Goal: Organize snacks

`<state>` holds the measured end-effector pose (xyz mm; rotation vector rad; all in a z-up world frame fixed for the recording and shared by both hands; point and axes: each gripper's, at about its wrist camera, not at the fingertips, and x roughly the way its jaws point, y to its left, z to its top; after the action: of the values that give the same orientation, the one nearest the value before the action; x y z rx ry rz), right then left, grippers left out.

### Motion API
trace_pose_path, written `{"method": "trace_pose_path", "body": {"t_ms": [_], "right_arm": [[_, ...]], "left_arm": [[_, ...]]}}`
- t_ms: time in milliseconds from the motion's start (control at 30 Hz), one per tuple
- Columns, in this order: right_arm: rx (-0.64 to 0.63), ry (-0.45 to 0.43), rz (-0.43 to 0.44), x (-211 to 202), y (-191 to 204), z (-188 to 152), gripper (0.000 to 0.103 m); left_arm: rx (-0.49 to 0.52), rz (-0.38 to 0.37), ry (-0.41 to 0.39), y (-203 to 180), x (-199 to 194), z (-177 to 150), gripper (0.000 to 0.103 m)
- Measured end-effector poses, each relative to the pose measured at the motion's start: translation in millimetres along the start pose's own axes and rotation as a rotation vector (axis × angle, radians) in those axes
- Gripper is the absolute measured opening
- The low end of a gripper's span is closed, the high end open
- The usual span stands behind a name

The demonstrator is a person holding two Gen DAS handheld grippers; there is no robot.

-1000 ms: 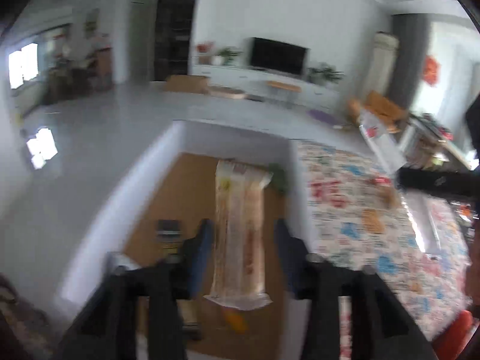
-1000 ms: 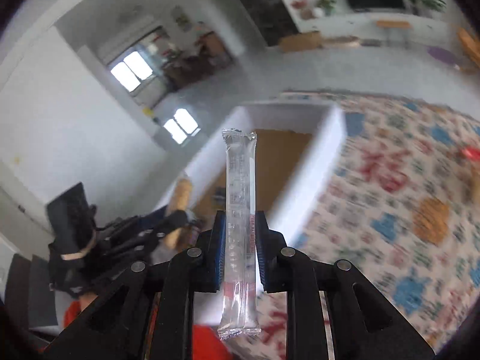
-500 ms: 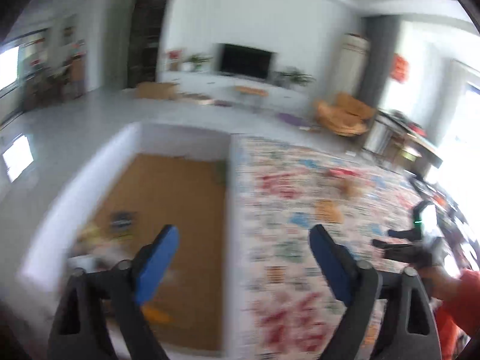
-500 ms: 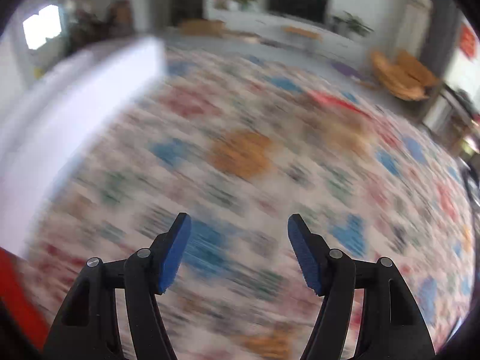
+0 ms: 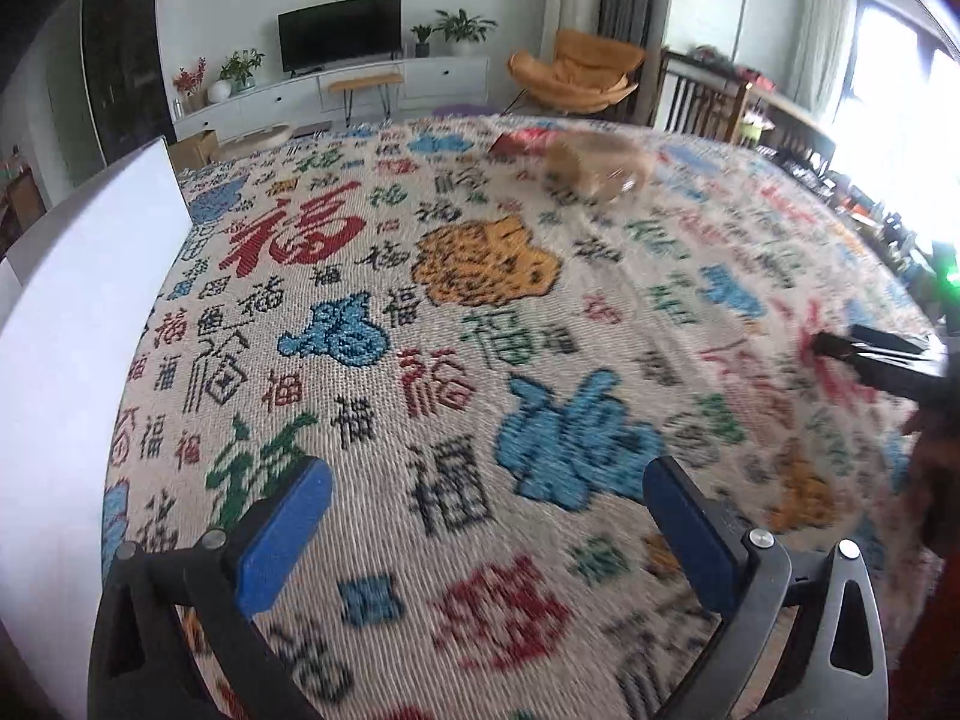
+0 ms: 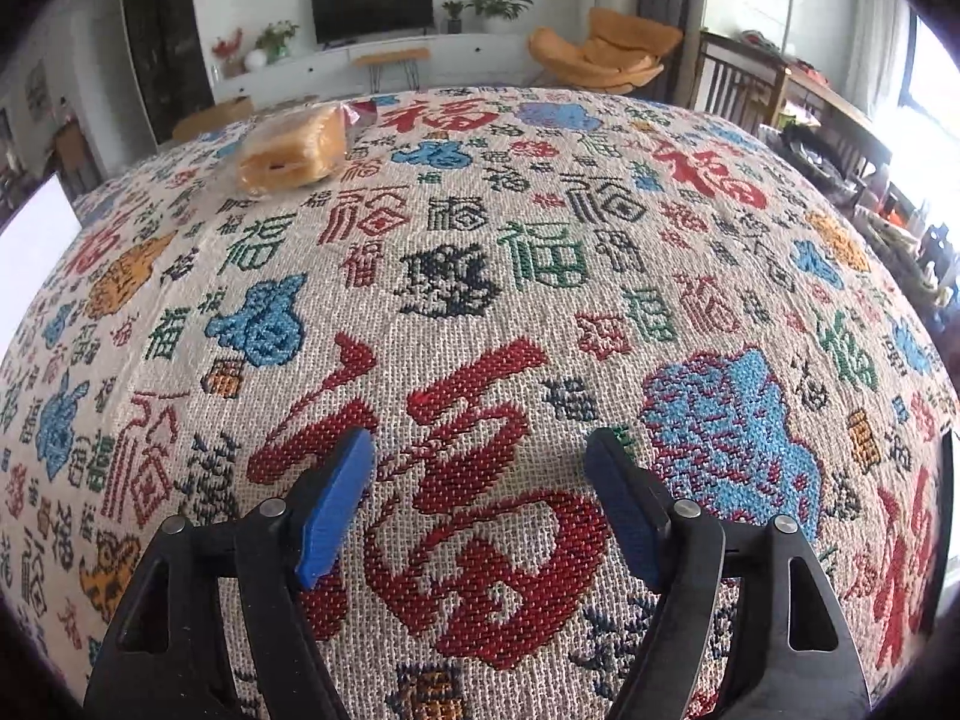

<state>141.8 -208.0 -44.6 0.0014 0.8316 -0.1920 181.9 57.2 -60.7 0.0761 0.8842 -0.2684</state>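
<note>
A clear-wrapped bread packet [image 5: 594,171] lies on the patterned tablecloth [image 5: 480,312] at the far side, with a red packet [image 5: 525,141] just behind it. In the right wrist view the bread packet [image 6: 294,150] lies far left and the red packet [image 6: 360,111] peeks out behind it. My left gripper [image 5: 486,474] hovers over the cloth, jaws opening wide, nothing between them. My right gripper [image 6: 480,441] is also over bare cloth, jaws opening, empty. Both are well short of the packets.
The white wall of the storage box [image 5: 78,312] stands along the left edge of the table, and its corner [image 6: 33,240] shows at the left of the right wrist view. The black body of the other gripper [image 5: 870,354] and a hand reach in from the right.
Both grippers let go of their packets, a long snack pack on the left and a clear stick packet on the right, opened wide, and swung from the box over the cloth.
</note>
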Motion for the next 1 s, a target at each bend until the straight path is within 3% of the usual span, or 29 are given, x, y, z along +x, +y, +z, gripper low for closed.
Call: {"method": "trace_pose_path", "body": {"t_ms": [133, 233, 400, 1000], "right_arm": [[0.011, 0.003, -0.007, 4, -1, -2, 0.083], [0.014, 0.004, -0.005, 8, -2, -2, 0.083], [0.014, 0.004, -0.012, 10, -2, 0, 0.085], [0.020, 0.004, -0.006, 10, -3, 0, 0.086]], "left_arm": [[-0.066, 0.061, 0.028, 20, 32, 8, 0.103], [-0.108, 0.060, 0.024, 27, 37, 7, 0.103], [-0.074, 0.106, 0.042, 23, 43, 8, 0.103], [-0.080, 0.100, 0.042, 25, 44, 8, 0.103]]}}
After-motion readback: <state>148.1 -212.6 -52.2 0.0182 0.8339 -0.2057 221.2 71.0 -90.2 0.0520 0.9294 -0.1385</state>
